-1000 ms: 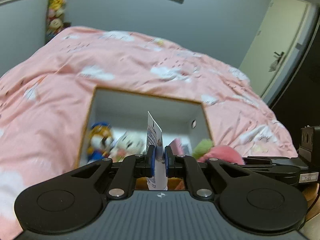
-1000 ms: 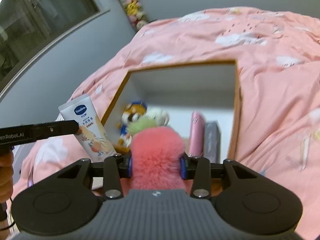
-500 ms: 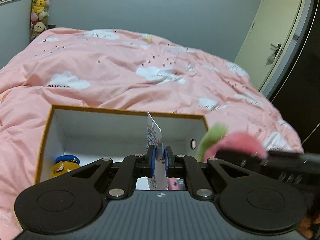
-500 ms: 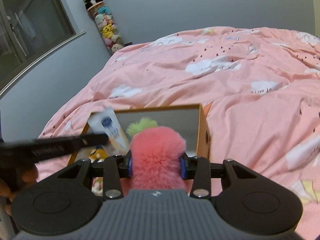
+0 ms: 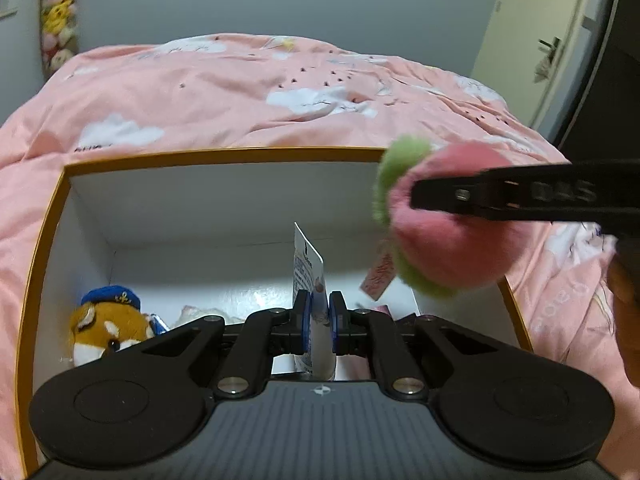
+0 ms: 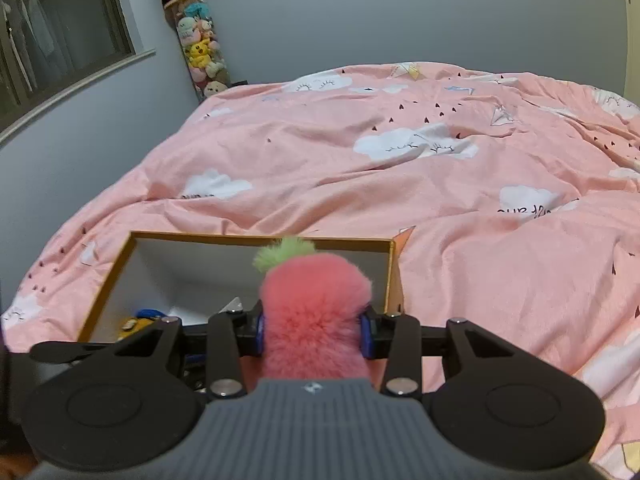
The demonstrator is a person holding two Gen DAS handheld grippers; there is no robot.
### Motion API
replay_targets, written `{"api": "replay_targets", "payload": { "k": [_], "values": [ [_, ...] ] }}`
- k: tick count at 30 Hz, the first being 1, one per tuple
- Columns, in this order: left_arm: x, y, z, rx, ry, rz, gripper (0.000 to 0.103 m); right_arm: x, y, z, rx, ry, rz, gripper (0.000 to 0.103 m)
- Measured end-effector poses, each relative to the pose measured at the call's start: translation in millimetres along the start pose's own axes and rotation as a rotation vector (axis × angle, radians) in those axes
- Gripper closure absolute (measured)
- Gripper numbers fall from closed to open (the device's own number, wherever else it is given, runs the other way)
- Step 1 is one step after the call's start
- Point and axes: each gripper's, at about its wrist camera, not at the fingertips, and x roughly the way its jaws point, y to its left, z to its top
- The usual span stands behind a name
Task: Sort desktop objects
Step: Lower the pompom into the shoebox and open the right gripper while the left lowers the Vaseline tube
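Grippers are both holding items over an open orange-rimmed box [image 5: 224, 155] lying on a pink cloud-print duvet [image 6: 460, 184]. The left gripper [image 5: 318, 322] is pinching a white cream tube [image 5: 309, 268] upright between its 2 blue pads, above the box interior. The right gripper [image 6: 314, 332] is squeezing a pink plush toy with a green tuft [image 6: 314, 300] near the box's right wall. A plush dog in a blue cap [image 5: 108, 324] is lying inside the box at the left.

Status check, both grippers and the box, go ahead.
Left gripper shut on cream tube above open box. Right gripper shut on pink plush by box's right wall. Dog plush already inside; nothing blocking.
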Motion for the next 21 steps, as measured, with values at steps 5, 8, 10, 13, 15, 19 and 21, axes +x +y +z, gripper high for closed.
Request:
{"api": "replay_targets", "payload": {
  "k": [5, 8, 10, 13, 15, 19, 21],
  "values": [
    [-5, -1, -5, 0.017, 0.01, -0.046, 0.091, 11, -1, -1, -0.021, 0.01, -0.021, 0.06],
    [-6, 2, -6, 0.002, 0.014, -0.066, 0.091, 16, 0, -3, -0.036, 0.015, -0.034, 0.06],
    [-7, 4, -6, -0.008, 0.014, -0.067, 0.091, 18, 0, -3, -0.043, 0.014, -0.04, 0.059],
    [-7, 6, -5, -0.023, 0.016, -0.073, 0.091, 19, 2, -4, -0.059, 0.007, -0.051, 0.059],
    [-6, 7, -5, -0.025, 0.018, -0.072, 0.091, 19, 2, -4, -0.063, 0.006, -0.055, 0.059],
    [-8, 8, -4, -0.035, -0.039, -0.071, 0.093, 18, 2, -4, -0.062, 0.005, -0.055, 0.06],
    [-8, 8, -3, -0.027, -0.068, -0.08, 0.093, 19, 1, -4, -0.06, 0.006, -0.057, 0.062]
  ]
}}
